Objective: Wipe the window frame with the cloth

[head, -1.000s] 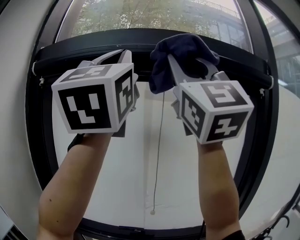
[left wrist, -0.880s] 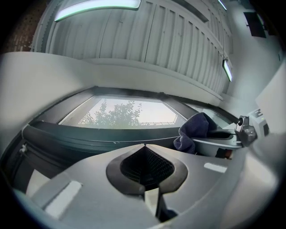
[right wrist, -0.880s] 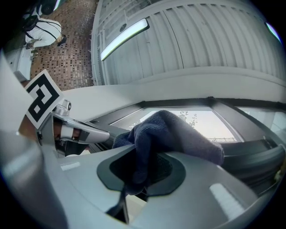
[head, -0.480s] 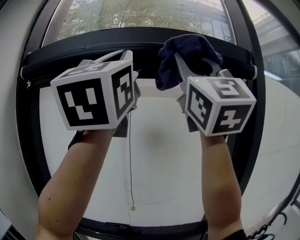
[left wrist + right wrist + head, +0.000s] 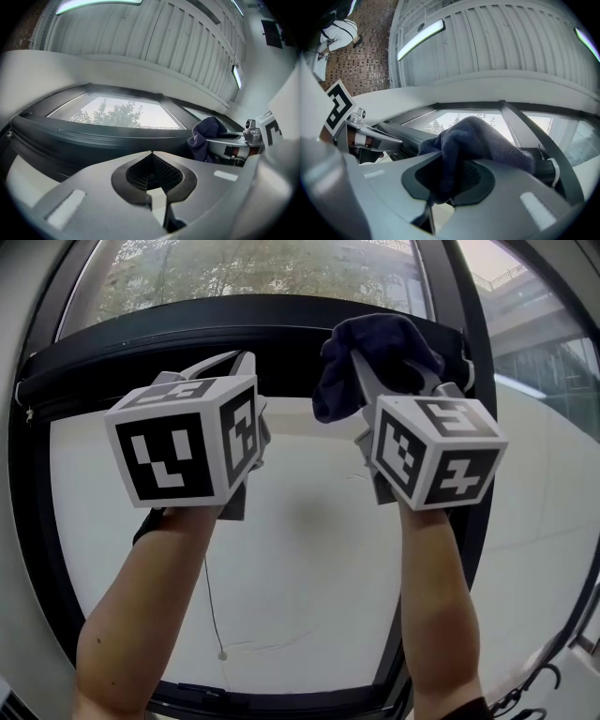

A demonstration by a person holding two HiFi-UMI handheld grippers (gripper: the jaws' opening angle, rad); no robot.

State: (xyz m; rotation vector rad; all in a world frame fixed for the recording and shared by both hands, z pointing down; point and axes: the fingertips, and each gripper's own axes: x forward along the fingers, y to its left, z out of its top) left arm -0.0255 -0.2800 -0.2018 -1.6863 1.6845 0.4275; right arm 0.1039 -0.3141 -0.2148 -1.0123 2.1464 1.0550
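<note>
Right gripper view: what do the jaws have?

The right gripper [image 5: 452, 161] is clamped on the dark cloth [image 5: 480, 140], but only on a fold. Most of it bulges out over the top of the jaws.

And the other one?

Left gripper view shows the left gripper [image 5: 152, 153] closed tip to tip with nothing between, held up just beside the right.

So where's the risk?

Head view puts the cloth near the dark horizontal bar [image 5: 187, 329], and I cannot tell whether it touches. If it is dragged along, I'd judge the loose bulk could snag at the bar's right end or pull out of that shallow pinch.

Anything further off?

The thin cord [image 5: 211, 601] hangs below against the white blind [image 5: 309, 549], and a low sweep of the left gripper might catch it. Beyond, on the window frame [image 5: 448, 296], pressing too hard may put bare jaw tips on the surface instead of cloth.
</note>
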